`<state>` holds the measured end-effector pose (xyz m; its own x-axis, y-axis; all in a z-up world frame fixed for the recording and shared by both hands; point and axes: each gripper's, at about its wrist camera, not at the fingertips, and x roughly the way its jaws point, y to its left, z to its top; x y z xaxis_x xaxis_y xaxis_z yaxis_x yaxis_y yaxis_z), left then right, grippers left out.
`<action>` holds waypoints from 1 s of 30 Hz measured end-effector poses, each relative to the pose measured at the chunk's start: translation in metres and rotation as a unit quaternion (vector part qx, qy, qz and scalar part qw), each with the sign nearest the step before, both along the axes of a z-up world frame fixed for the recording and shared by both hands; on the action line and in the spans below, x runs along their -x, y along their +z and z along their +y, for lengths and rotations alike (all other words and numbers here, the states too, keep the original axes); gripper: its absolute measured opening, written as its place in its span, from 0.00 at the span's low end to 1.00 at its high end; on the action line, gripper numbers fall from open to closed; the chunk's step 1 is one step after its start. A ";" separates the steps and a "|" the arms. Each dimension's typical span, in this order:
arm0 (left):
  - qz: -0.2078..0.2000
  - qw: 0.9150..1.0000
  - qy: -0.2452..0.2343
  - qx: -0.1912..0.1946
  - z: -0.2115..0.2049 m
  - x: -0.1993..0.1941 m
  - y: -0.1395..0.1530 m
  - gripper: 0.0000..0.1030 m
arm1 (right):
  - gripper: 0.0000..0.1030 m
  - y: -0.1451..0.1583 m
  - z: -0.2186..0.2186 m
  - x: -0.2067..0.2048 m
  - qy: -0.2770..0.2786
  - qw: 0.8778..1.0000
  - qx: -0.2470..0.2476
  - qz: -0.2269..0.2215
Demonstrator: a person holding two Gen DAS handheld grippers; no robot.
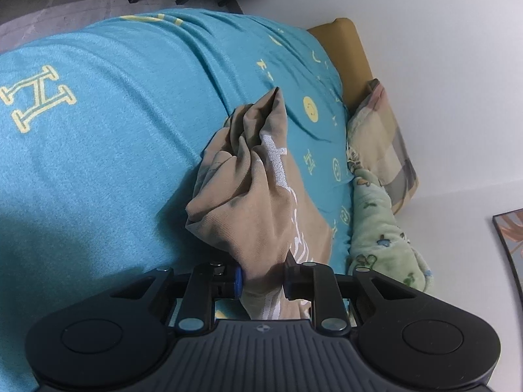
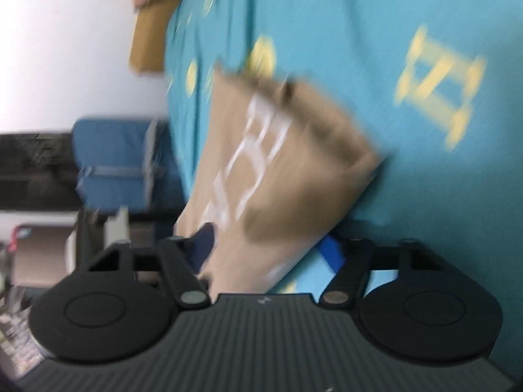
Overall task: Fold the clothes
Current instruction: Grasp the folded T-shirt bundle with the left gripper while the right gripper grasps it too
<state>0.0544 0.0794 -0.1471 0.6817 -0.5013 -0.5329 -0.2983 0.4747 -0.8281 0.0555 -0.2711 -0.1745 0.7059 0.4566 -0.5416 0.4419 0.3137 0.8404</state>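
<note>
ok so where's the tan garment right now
The tan garment is pinched in both grippers, left gripper and right gripper, bunched over the turquoise bedsheet, with the pale green blanket beside it in the left view.

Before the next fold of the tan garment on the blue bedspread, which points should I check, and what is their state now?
1. Left gripper shut on the tan garment: ok.
2. Right gripper holding the garment: ok, cloth sits between the jaws.
3. Garment spread flat: not ok, bunched in the left view.
4. Right view sharp: not ok, blurred.
5. Bedspread smooth: not ok, creased beside the garment.
</note>
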 end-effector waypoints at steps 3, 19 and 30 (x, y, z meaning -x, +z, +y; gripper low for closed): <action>-0.001 1.000 -0.005 -0.016 -0.002 0.001 0.000 0.22 | 0.33 -0.001 -0.001 0.003 -0.010 1.000 0.018 0.006; -0.063 0.996 -0.046 -0.037 -0.021 0.082 0.092 0.22 | 0.21 0.089 -0.011 0.082 -0.022 0.982 0.130 -0.134; -0.073 0.980 -0.178 -0.057 -0.149 0.079 0.169 0.22 | 0.21 0.150 -0.106 0.146 -0.094 0.966 0.162 -0.180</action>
<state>-0.0250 -0.0700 0.0217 0.5468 -0.6638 -0.5103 0.0204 0.6198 -0.7845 -0.0904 -0.3771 -0.0246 0.9289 0.1499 -0.3387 0.2139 0.5293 0.8210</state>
